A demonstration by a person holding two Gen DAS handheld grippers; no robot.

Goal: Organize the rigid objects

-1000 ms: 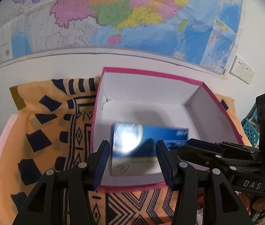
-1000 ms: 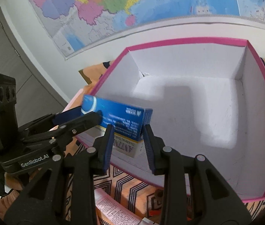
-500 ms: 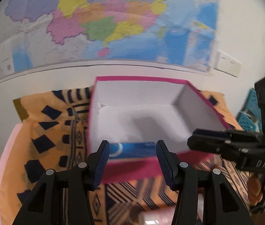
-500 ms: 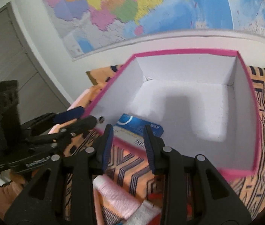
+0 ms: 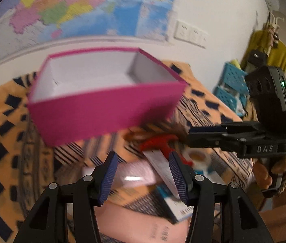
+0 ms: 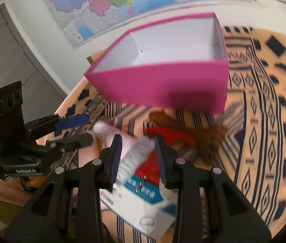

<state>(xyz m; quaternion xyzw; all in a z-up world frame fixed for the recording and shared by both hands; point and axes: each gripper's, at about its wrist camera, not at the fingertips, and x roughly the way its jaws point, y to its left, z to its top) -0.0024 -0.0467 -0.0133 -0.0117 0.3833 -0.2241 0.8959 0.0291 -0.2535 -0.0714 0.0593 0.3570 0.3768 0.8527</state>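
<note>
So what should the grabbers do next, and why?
Probably lower the right gripper onto the white and blue box lying just below it and close on it. Both grippers look empty, the left gripper too, and the pink box stands open just behind the pile on the cloth, ready for more things.
</note>
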